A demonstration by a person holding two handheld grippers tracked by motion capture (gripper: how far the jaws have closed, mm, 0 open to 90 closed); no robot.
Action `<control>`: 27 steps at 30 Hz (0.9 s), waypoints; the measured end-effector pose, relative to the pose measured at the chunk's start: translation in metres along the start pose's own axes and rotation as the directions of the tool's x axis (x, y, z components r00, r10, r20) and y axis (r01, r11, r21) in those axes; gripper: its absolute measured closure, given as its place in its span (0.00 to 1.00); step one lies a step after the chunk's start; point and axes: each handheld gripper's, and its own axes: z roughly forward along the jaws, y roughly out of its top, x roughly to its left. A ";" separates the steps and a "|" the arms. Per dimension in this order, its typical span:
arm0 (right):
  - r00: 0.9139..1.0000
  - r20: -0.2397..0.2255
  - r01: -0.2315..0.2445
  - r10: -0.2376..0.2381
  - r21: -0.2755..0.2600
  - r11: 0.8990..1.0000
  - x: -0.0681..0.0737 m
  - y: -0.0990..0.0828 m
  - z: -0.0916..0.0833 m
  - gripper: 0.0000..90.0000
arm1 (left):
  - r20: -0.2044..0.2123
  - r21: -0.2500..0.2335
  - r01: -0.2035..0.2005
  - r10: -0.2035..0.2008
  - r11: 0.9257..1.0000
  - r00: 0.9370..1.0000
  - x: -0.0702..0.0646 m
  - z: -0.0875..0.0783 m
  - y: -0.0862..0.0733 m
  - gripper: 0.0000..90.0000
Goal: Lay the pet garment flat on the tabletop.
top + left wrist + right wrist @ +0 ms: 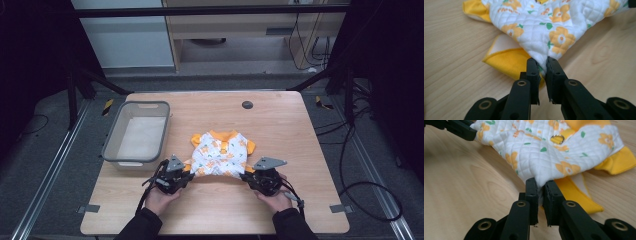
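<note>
High view is showing a small quilted garment (pixel 221 153), white with orange flowers and orange trim, lying near the middle of the wooden table (pixel 280 115), with a grey plastic basin (pixel 135 131) sitting toward nine o'clock of it. The left gripper (pixel 186 172) is clamping the garment's corner at seven o'clock, and the right gripper (pixel 246 176) is clamping the corner at five o'clock. Left gripper view is showing the jaws pinching white quilted fabric (pixel 544 32), an orange cuff (pixel 507 60) lying beside them at ten o'clock. Right gripper view is showing the same pinch, an orange flap (pixel 576 195) resting at three o'clock.
</note>
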 end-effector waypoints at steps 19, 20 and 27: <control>0.981 0.040 -0.190 0.190 -0.004 0.982 -0.030 0.024 0.005 0.89 | -0.011 0.002 0.142 -0.142 0.990 0.990 0.016 0.011 0.032 0.88; 0.979 0.095 -0.183 0.182 -0.006 0.983 -0.036 0.023 0.020 0.88 | -0.040 -0.008 0.146 -0.147 0.989 0.988 0.021 0.022 0.030 0.88; 0.980 0.147 -0.134 0.132 0.000 0.991 -0.035 0.018 0.035 0.77 | -0.068 -0.036 0.124 -0.126 0.992 0.990 0.025 0.031 0.025 0.66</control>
